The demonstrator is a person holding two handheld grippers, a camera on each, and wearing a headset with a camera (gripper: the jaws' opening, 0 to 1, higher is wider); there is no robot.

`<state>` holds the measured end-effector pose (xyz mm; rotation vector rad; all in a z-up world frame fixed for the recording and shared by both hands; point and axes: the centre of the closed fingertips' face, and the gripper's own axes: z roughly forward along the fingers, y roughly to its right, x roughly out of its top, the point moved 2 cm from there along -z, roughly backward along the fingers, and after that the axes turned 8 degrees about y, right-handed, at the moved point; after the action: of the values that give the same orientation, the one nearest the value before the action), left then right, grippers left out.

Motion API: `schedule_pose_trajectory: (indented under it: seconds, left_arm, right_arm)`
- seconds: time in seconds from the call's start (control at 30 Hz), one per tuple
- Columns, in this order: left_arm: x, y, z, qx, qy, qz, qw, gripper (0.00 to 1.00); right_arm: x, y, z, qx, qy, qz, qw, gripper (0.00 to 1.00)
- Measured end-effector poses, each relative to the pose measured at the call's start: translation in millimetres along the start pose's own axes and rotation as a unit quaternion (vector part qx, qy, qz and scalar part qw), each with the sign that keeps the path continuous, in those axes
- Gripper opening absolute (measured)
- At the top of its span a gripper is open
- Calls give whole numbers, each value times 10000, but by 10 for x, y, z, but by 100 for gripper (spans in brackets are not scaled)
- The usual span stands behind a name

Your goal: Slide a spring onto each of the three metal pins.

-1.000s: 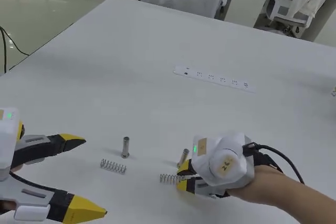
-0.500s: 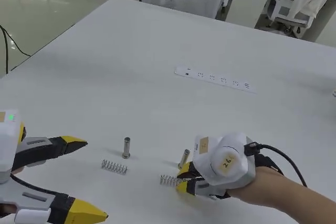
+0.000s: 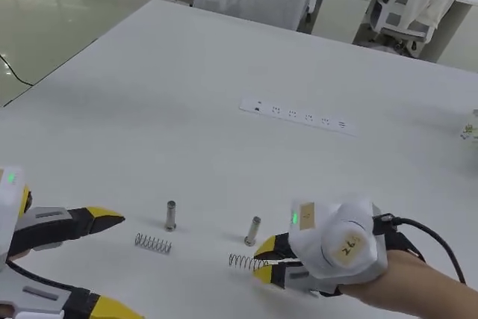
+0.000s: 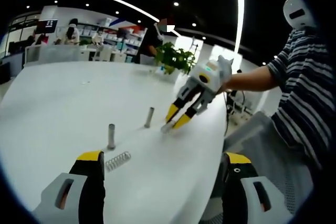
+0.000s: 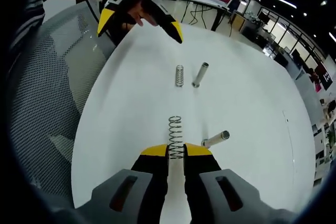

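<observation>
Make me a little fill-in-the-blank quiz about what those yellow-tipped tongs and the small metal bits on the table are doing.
The right tongs are closed on the end of a ____.
The left tongs are ____ and hold nothing.
On the white table, ____ metal pins stand upright.
Missing words: spring; open; two.
</observation>
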<state>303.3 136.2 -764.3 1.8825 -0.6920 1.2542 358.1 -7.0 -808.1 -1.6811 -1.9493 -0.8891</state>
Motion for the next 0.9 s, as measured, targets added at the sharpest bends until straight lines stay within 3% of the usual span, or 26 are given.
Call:
schedule_pose_trajectory:
  seconds: [0.2,0.57,0.9]
  left_arm:
    - [-29,57,65,-185,-165,76,9997,87]
    - [-10,109,199,-326,-252,209,9989,85]
    - [40,203,389,-627,-277,282,9973,71]
  right_arm:
    - [8,-48,-89,-62,39,124,9999,8]
    - [-63,-112,-229,-171,6,199,9997,8]
    - [-49,-224,-256,-134,0,145,9998,8]
